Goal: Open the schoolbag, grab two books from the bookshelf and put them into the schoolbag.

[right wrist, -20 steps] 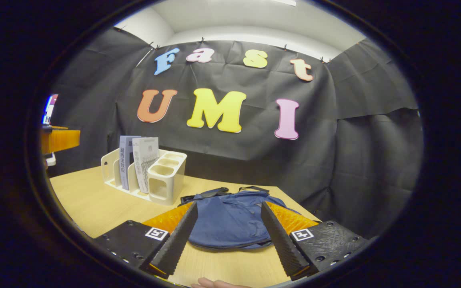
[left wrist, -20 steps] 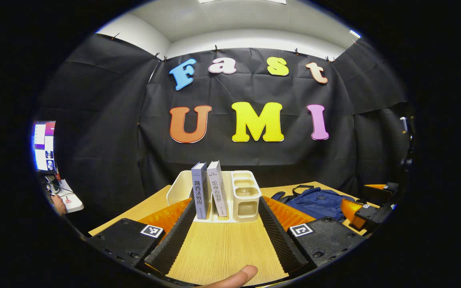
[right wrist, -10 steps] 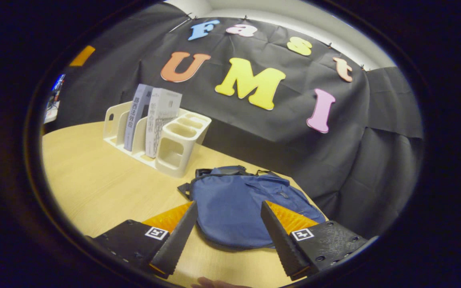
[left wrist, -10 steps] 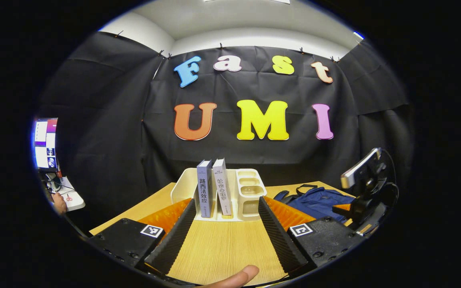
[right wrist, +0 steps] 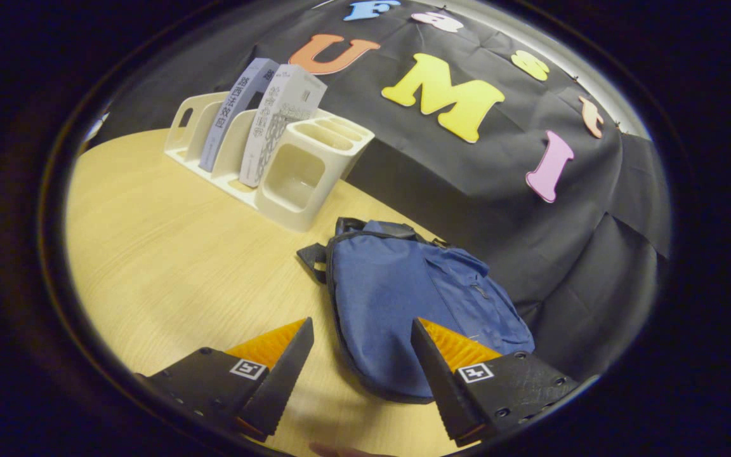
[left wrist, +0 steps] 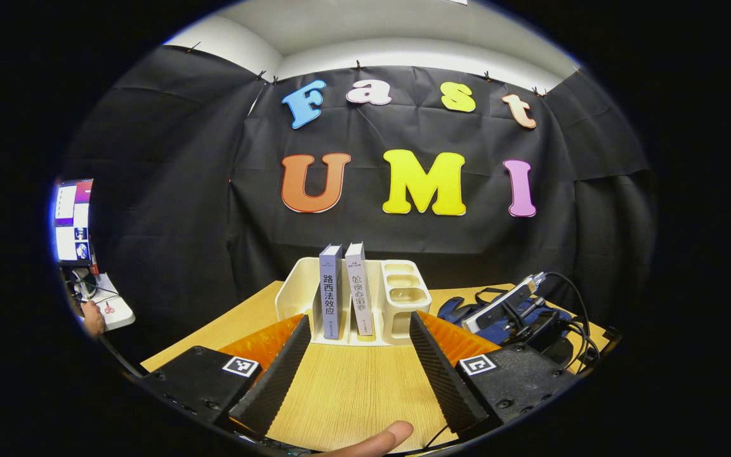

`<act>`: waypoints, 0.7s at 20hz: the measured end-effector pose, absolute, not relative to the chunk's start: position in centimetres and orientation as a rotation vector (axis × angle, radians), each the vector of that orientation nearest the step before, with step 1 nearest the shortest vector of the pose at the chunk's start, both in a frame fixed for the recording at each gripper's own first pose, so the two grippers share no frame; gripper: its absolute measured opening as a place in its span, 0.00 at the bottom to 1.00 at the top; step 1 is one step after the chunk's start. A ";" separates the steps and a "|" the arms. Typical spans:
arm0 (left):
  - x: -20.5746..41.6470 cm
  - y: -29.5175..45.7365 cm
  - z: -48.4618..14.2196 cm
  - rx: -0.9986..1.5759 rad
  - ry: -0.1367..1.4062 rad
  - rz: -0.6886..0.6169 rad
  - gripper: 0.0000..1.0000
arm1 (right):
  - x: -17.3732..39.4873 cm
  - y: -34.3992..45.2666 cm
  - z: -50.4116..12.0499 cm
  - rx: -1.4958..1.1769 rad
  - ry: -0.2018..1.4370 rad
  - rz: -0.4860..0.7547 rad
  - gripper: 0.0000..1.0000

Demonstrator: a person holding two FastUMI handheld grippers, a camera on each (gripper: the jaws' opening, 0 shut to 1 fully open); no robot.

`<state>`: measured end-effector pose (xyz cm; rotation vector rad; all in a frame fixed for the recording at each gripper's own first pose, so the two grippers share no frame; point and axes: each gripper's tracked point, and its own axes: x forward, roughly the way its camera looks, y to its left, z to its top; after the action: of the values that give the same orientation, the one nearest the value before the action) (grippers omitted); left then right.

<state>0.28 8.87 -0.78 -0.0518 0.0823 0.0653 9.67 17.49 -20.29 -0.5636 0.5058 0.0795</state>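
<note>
Two books stand upright in a cream desk bookshelf point(left wrist: 289, 293): a purple-grey book point(left wrist: 330, 293) and a paler book point(left wrist: 359, 291) to its right. My left gripper point(left wrist: 359, 317) is open above the wooden table, facing the shelf from a short distance, nothing between its fingers. In the right gripper view the blue schoolbag point(right wrist: 403, 285) lies flat and zipped on the table. My right gripper point(right wrist: 361, 324) is open, tilted down just above the bag's near edge. The shelf point(right wrist: 296, 184) with the purple-grey book point(right wrist: 238, 105) and the paler book point(right wrist: 280, 120) stands to the bag's far left.
The right gripper's housing and cables point(left wrist: 524, 308) cover most of the schoolbag point(left wrist: 451, 311) in the left gripper view. A lit monitor point(left wrist: 72, 219) and a small white table point(left wrist: 115, 311) stand off the table's left. The black cloth wall is close behind the shelf.
The right gripper has tipped downward and come in over the schoolbag. The left gripper has barely moved, drifting slightly relative to the shelf.
</note>
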 end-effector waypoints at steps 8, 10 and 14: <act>0.5 8.9 -1.4 -0.063 0.093 0.055 0.99 | 11.1 16.0 -19.6 -0.721 0.475 -0.053 0.86; 0.9 8.9 -1.6 -0.070 0.105 0.053 0.99 | 10.8 16.1 -18.6 -0.727 0.456 -0.065 0.81; 1.4 9.5 -2.8 -0.096 0.137 0.069 0.99 | 11.2 16.7 -16.5 -0.772 0.413 -0.083 0.81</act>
<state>1.36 9.53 -2.77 -0.0956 0.1368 0.0689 11.15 16.66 -16.55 -0.7716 0.4128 -0.0827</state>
